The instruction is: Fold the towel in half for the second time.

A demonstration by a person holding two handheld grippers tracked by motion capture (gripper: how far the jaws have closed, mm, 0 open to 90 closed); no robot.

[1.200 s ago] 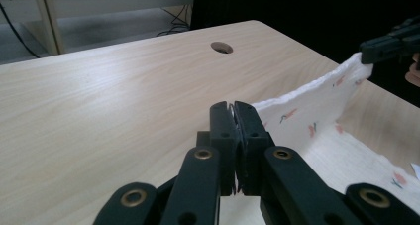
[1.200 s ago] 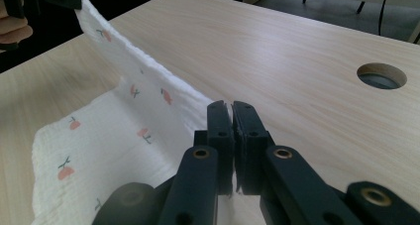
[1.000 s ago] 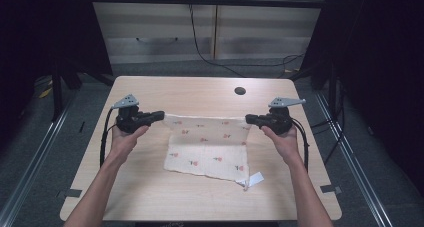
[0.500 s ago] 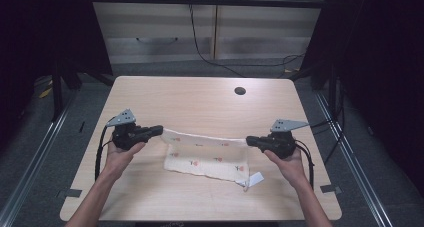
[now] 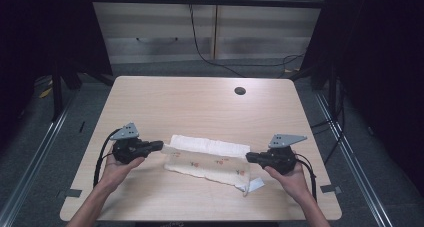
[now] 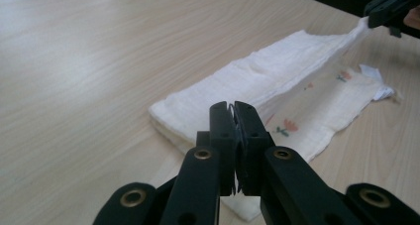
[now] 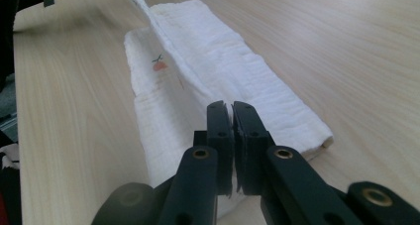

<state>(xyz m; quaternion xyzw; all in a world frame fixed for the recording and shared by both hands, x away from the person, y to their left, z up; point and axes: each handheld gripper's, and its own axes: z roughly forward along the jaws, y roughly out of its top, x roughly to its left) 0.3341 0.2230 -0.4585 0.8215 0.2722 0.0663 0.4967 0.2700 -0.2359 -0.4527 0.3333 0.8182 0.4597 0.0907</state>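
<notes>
Now cloth [image 5: 210, 159] lengthwise left-right.

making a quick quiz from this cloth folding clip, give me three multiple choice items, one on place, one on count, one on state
1. Where does the cloth lie on the table?
A. far edge
B. near half, between the grippers
C. off the table

2. How many round holes show in the tabletop?
A. one
B. two
C. three

3. How do the left gripper and right gripper stand?
A. both wide open
B. one open
C. both shut on the cloth

Answers: 1 B, it lies between the hands. 2 A, one dark hole shows. 3 C, each pinches a cloth end.
</notes>
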